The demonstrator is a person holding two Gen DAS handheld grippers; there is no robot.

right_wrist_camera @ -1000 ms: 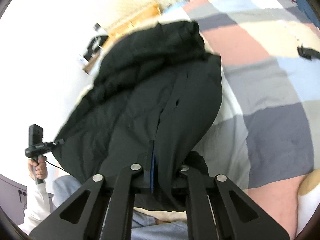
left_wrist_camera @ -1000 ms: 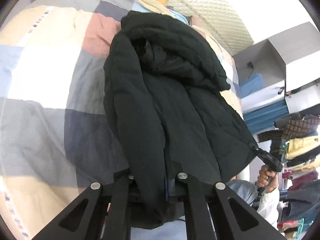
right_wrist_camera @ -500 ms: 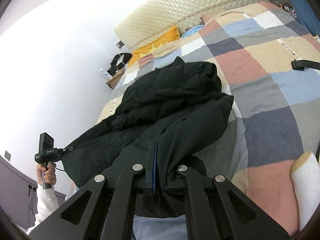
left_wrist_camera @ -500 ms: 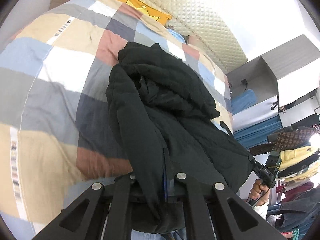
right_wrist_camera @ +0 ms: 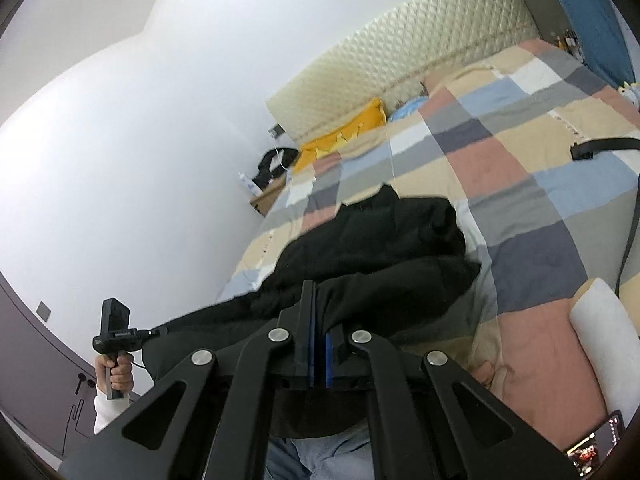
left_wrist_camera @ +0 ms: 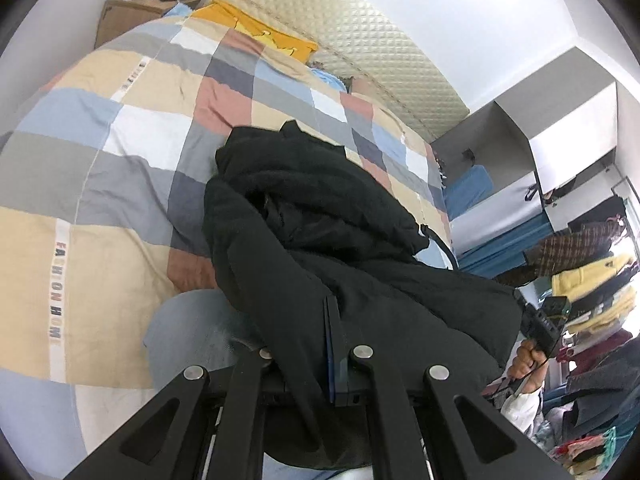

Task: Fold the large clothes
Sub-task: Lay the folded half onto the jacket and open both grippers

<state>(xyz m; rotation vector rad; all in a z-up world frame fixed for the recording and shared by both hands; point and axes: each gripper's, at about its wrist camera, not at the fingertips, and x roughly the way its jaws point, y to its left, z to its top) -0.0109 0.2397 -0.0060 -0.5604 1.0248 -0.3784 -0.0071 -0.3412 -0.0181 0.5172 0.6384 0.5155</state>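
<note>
Black padded jacket (left_wrist_camera: 320,248) lies on the patchwork quilt (left_wrist_camera: 120,184), collar end toward the far headboard (left_wrist_camera: 360,52), hem end at the near bed edge.

Left gripper (left_wrist_camera: 320,344): clamped on the jacket's near hem, cloth draped over the left finger so only the blue-padded right one shows. Right gripper (right_wrist_camera: 318,320): blue pads pressed together on a thin edge of the jacket (right_wrist_camera: 380,248). Each wrist view shows the other tool in the person's hand at the garment's opposite near corner.

Progress (judgement): early to middle. The near hem is lifted at both corners; the far half is bunched and rumpled, no crisp fold visible. Sleeves cannot be told apart from the body. Left to do, probably: carry the hem over toward the collar, lay it down, flatten, then fold again.

Versus 1.0 s ago:
- Both cameras now see much more of the bed, headboard and yellow pillow (right_wrist_camera: 344,136); the jacket fills less of each view (grippers appear raised or drawn back).
- Jacket looks more heaped, shorter from near to far.
- Both clamps unchanged.
</note>
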